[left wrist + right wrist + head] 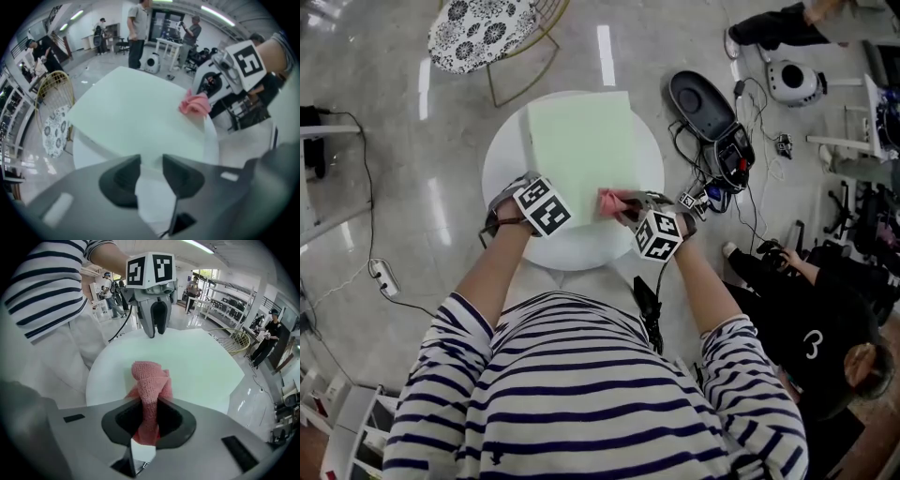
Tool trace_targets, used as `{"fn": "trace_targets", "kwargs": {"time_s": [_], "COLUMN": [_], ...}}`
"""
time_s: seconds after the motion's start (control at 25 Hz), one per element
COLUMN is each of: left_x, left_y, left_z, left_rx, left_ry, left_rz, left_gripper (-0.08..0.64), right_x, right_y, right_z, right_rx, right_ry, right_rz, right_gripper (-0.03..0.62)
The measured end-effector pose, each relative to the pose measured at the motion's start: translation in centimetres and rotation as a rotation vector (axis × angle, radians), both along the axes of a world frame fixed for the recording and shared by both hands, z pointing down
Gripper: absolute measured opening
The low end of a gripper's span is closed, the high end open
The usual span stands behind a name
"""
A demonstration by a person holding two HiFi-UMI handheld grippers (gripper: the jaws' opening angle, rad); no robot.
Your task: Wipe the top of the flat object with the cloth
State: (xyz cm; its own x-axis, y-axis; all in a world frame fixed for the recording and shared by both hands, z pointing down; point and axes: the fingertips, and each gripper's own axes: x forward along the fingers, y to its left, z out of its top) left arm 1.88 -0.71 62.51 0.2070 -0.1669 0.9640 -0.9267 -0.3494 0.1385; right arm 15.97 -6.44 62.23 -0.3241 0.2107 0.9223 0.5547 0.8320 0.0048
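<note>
A pale green flat board (581,150) lies on a round white table (502,159). My right gripper (630,210) is shut on a pink knitted cloth (610,199), whose bunched end rests on the board's near right corner. In the right gripper view the cloth (150,380) runs up from between the jaws (147,423) onto the board (201,362). My left gripper (542,208) stands at the board's near left edge. Its jaws (151,164) are apart, with only the board edge (131,117) and the table showing between them. It also shows the cloth (194,105).
A wire chair with a patterned cushion (478,33) stands beyond the table on the left. Cables and devices (712,108) lie on the floor to the right, and a person in black (811,319) sits close by. A power strip (382,275) is on the left floor.
</note>
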Motion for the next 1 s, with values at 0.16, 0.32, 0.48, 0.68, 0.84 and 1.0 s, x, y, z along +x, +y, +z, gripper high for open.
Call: {"fn": "trace_targets", "kwargs": {"time_s": [0.16,0.32,0.48,0.68,0.84,1.0], "left_x": [0.2,0.2,1.3,4.3,6.3,6.0], "left_y": [0.3,0.1,1.3,4.7,7.7,6.8], "left_z": [-0.1,-0.1,-0.1,-0.4,-0.6,-2.4], "left_rx": [0.007,0.016,0.007,-0.056,-0.122,-0.066], "left_ry": [0.011,0.007,-0.007,0.054,0.126,0.159], "left_rz": [0.002,0.037,0.162,0.254,0.321,0.272], "left_gripper": [0.152,0.155,0.158,0.158,0.158,0.16], "right_x": [0.3,-2.2,-8.6,-17.1,-21.7,-25.8], "right_y": [1.2,0.2,-2.7,-5.2,-4.9,-3.2], "right_z": [-0.2,-0.9,-2.6,-5.4,-5.4,-5.2], "right_rx": [-0.043,-0.077,-0.048,-0.03,-0.002,-0.017], "right_ry": [0.033,0.042,-0.025,-0.122,-0.121,-0.109], "right_rz": [-0.007,-0.012,-0.011,0.022,-0.027,-0.064], "right_gripper": [0.054,0.054,0.054,0.055,0.055,0.055]}}
